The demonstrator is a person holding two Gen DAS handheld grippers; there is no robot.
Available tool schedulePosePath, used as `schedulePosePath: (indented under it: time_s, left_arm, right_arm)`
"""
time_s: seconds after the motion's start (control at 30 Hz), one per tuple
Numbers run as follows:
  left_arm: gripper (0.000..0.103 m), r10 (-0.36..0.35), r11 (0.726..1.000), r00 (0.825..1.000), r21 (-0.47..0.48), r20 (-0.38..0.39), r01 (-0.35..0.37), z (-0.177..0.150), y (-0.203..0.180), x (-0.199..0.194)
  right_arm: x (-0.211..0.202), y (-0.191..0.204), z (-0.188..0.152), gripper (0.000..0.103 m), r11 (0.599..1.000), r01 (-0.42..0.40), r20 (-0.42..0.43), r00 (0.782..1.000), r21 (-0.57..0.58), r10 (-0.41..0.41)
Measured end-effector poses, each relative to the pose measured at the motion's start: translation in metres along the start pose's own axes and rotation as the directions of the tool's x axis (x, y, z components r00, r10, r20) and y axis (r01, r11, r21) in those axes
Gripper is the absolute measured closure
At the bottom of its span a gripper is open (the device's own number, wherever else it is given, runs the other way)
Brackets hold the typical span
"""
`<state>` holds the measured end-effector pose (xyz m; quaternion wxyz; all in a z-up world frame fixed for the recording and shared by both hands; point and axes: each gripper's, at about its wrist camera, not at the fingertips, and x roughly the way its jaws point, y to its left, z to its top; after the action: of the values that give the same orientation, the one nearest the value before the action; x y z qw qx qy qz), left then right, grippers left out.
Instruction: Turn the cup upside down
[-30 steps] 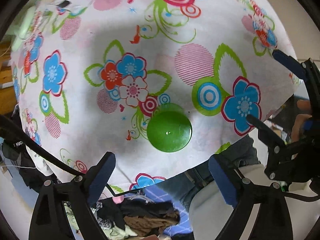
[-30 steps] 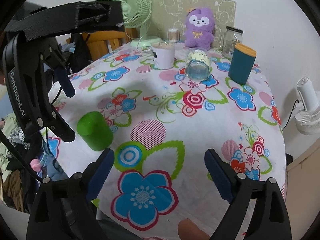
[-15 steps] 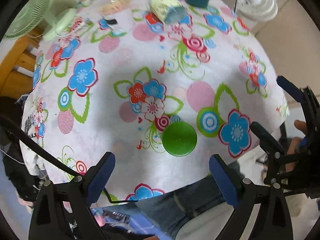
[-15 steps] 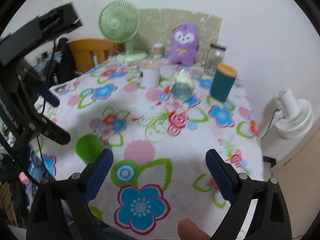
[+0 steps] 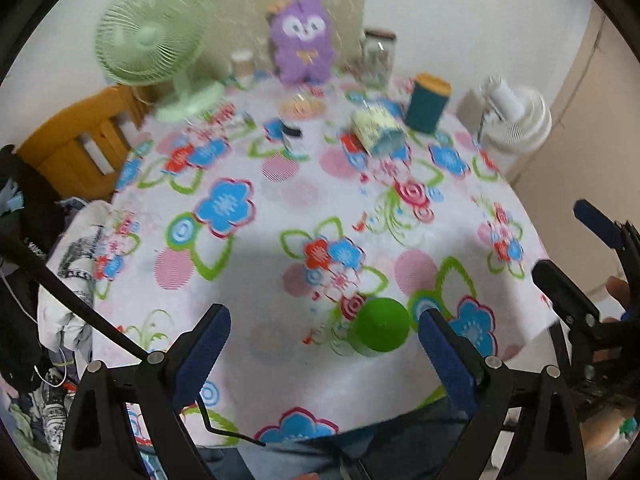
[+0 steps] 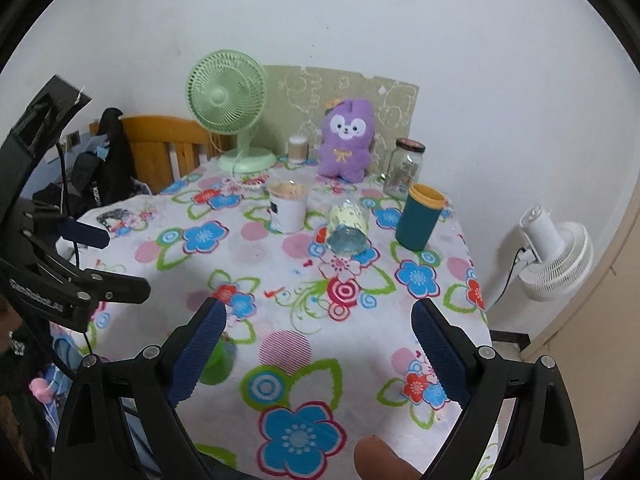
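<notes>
Across the desk (image 6: 360,344) lies a white cloth printed with blue, red and pink flowers and green leaves; it hangs over the near edge. Behind it is a plain white wall. At the far edge, around twelve o'clock in the right wrist view, stand a pale green fan (image 6: 228,96), a purple plush toy (image 6: 346,140), a glass jar (image 6: 404,168) and a small lidded container (image 6: 298,148). Nearer the middle are a white paper cup (image 6: 287,206), a clear jar lying on its side (image 6: 346,228) and a teal tumbler with a yellow rim (image 6: 418,216). A wooden chair (image 6: 160,144) stands at ten o'clock, a white fan (image 6: 556,256) off the desk at three o'clock.

The green cup (image 5: 380,326) stands bottom up near the desk's front edge, just inside the right finger of the left tool (image 5: 324,348), touching neither finger. That tool is spread wide and empty. The right tool (image 6: 318,346) is likewise spread wide, holding nothing; the cup (image 6: 218,362) shows partly behind its left finger.
</notes>
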<state>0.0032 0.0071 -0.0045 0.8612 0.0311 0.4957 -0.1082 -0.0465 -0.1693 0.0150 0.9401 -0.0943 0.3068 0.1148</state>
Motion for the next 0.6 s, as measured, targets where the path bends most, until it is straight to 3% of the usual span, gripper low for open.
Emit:
schedulePosePath:
  time_s: [0.13, 0.27, 0.6]
  left_arm:
    - [0.007, 0.011, 0.998, 0.993, -0.066, 0.117, -0.004, -0.011, 0.012, -0.014]
    - [0.005, 0.034, 0.991, 0.971, -0.137, 0.235, -0.002, -0.024, 0.021, -0.026]
    - [0.001, 0.132, 0.959, 0.892, -0.284, 0.433, -0.004, -0.058, 0.032, -0.047]
  right_arm:
    - [-0.008, 0.014, 0.002, 0.008, 1.000, 0.001, 0.020, 1.000, -0.006, -0.001]
    - [-0.016, 0.029, 0.001, 0.008, 1.000, 0.000, 0.034, 0.999, -0.016, 0.000]
    - [-0.036, 0.040, -0.006, 0.007, 1.000, 0.014, 0.088, 0.996, 0.010, -0.015]
